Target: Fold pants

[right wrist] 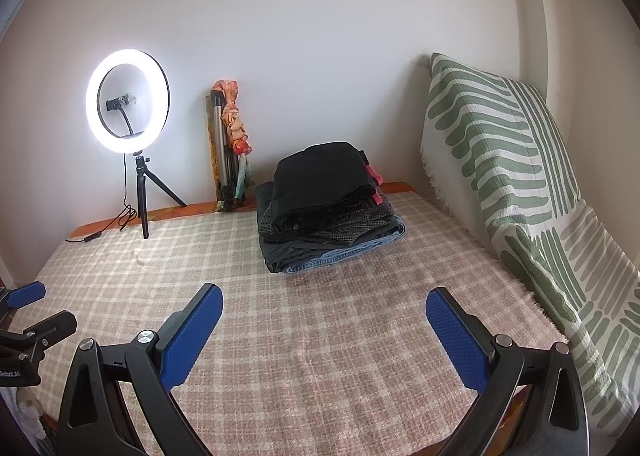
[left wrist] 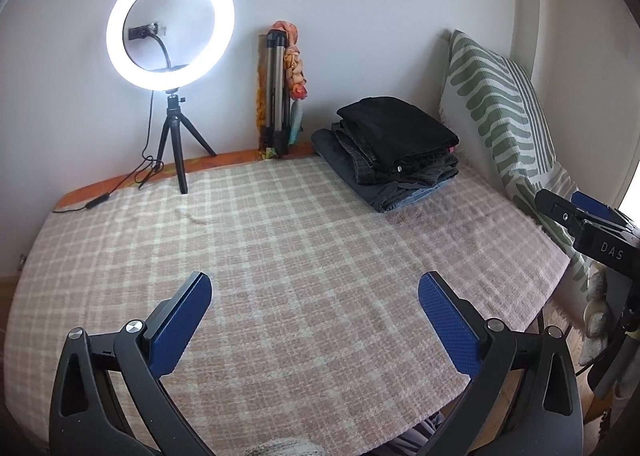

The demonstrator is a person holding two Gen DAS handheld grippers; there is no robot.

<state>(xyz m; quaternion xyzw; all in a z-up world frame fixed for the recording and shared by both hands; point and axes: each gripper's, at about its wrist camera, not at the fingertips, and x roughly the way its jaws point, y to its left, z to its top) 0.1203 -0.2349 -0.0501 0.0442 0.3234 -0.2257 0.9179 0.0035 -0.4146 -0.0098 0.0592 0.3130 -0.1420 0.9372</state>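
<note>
Hovering above the near part of a checked blanket (left wrist: 304, 240), the left gripper (left wrist: 314, 296) is held with its blue pads spread wide and nothing between them; the right gripper (right wrist: 324, 310) is likewise parted and empty. No pants are laid out flat between the fingers of either tool. The only garments seen are in a stack of folded pants (right wrist: 328, 208), with a black pair on top and denim at the bottom, resting on the far side of the blanket close to the wall. From the right gripper the stack lies almost straight ahead, slightly left of its centre line; from the left gripper it lies ahead and well off to the right. The right gripper is therefore judged the nearer one for a reach toward it. The long axis of the stack is seen to run across the right gripper's line of reach, roughly left to right. A green-patterned cushion (right wrist: 508, 176) is propped just right of the stack, and a lit ring light (left wrist: 170, 26) stands far ahead to the left.
</note>
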